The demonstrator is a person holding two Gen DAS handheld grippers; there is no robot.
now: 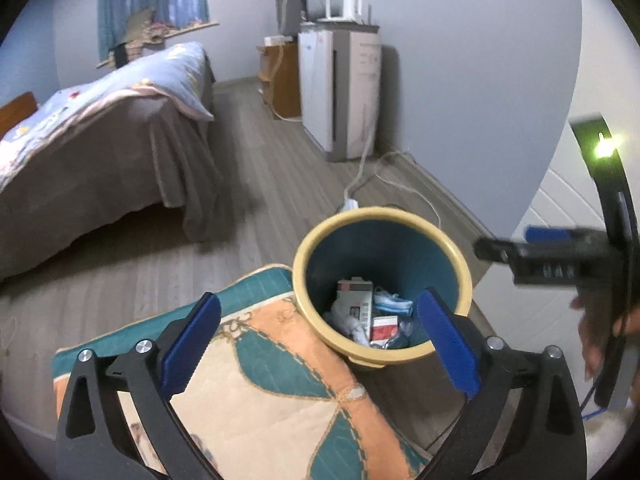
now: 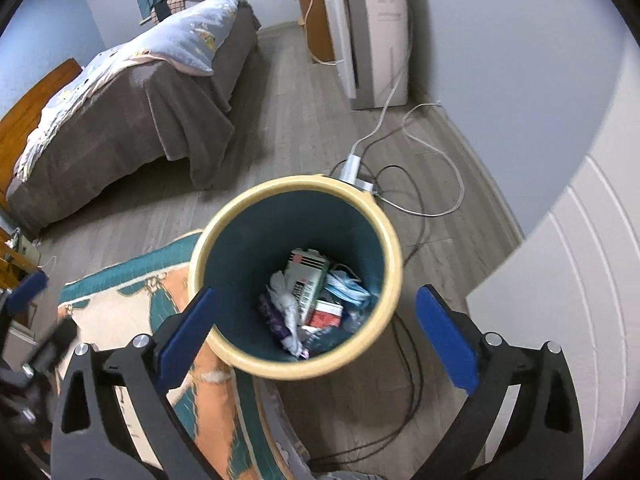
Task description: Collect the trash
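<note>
A round bin (image 1: 304,248) with a cream rim and dark teal inside stands on the floor; it also shows in the right wrist view (image 2: 394,264). It holds trash (image 2: 310,296): cartons, crumpled tissue, a blue face mask. The trash shows in the left wrist view (image 1: 370,314) too. My left gripper (image 1: 320,340) is open and empty, above the bin's near rim and the cushion. My right gripper (image 2: 318,334) is open and empty, directly above the bin. The right gripper also shows at the right edge of the left wrist view (image 1: 532,254).
An orange and teal cushion (image 1: 256,392) lies beside the bin, at its left. A bed (image 1: 100,128) stands at the left. A white appliance (image 1: 344,88) stands against the wall. A power strip and cables (image 2: 400,184) lie on the floor behind the bin. A white panel (image 2: 560,280) is at right.
</note>
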